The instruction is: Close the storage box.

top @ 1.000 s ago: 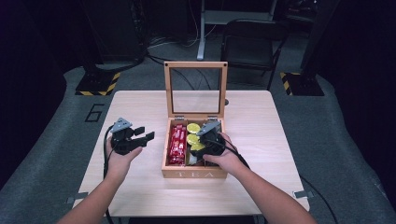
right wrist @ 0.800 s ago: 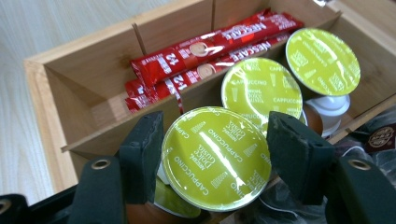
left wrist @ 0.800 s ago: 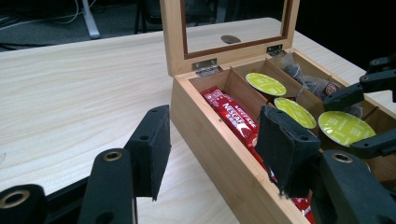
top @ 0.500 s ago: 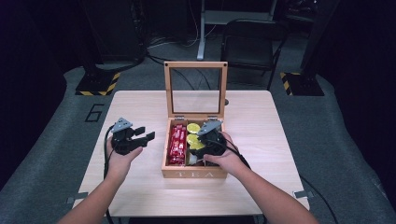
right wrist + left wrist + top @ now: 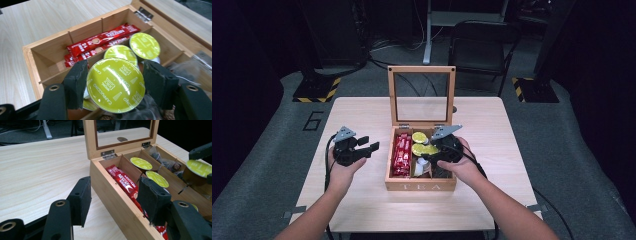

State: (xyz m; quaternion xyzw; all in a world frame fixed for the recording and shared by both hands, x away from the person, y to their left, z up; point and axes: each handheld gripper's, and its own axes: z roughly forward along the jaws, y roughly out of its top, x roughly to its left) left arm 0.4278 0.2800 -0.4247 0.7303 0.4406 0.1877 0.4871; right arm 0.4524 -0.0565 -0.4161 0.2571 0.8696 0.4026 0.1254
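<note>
One capsule (image 5: 115, 85), seemingly lifted higher, sits clamped in the right gripper (image 5: 113, 86).

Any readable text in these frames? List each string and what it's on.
"TEA": front wall of the wooden box.
"NESCAFE": red stick sachets in the box's left compartment.
"NESCAFE Dolce Gusto" and "CAPPUCCINO": green lid of the capsule between the right gripper jaws.
"6": floor marking left of the table.
Dark pouch labels: too blurred to read.

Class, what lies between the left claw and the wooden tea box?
Bare tabletop separates the left claw from the tea box, seen in the high view.
</note>
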